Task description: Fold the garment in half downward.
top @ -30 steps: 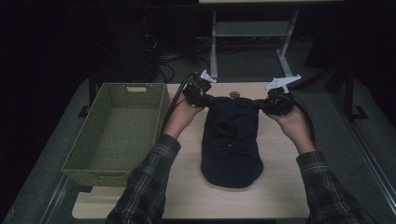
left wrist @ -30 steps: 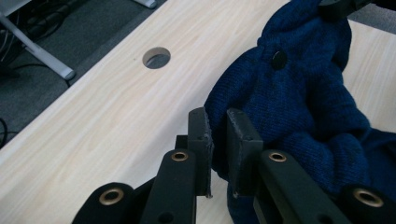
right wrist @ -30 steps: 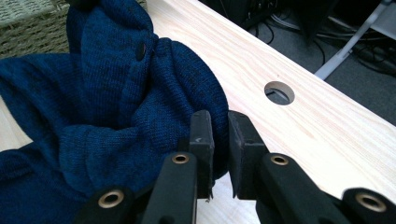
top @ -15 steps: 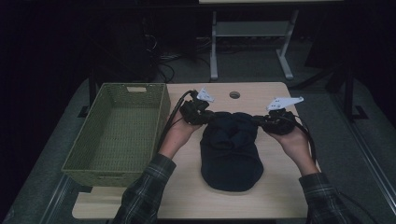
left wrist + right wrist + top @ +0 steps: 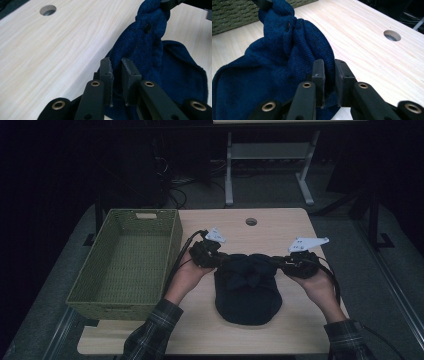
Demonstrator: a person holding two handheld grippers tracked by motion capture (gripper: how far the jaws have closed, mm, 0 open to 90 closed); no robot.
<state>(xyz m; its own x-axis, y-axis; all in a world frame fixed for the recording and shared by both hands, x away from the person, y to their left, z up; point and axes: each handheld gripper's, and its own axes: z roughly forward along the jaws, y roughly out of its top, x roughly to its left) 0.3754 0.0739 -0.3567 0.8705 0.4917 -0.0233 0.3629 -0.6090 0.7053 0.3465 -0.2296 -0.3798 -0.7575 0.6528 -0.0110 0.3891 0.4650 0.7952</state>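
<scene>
High view: we see one dark blue knitted garment [image 5: 248, 290] lying on the pale wooden table [image 5: 280, 225], its far edge lifted and stretched between our two tongs. The left gripper [image 5: 212, 257] pinches the cloth at its left far corner, the right gripper [image 5: 290, 266] at its right far corner; the rest of the cloth hangs and spreads toward us, below and between the two, in a rounded heap.

In the left gripper view, the narrow-set black jaws clamp a fold of the fabric [image 5: 140, 50]. The knit is fine and ribbed, soft and bunched, with a seam running down it and one small round eyelet. The right gripper view shows the same: jaws drawn close on a thick fold of the blue knit [image 5: 294, 50], which rises in a twisted ridge toward the other tong.

We count two grippers, each with two flat black rectangular pads and brass-coloured rivets on the links, and each with a grey three-cornered plate on top. Beyond the tongs lies one round hole [image 5: 251, 221] in the table. Left of the left gripper stands one green woven basket [image 5: 172, 240], rectangular, with open ribbed walls
</scene>
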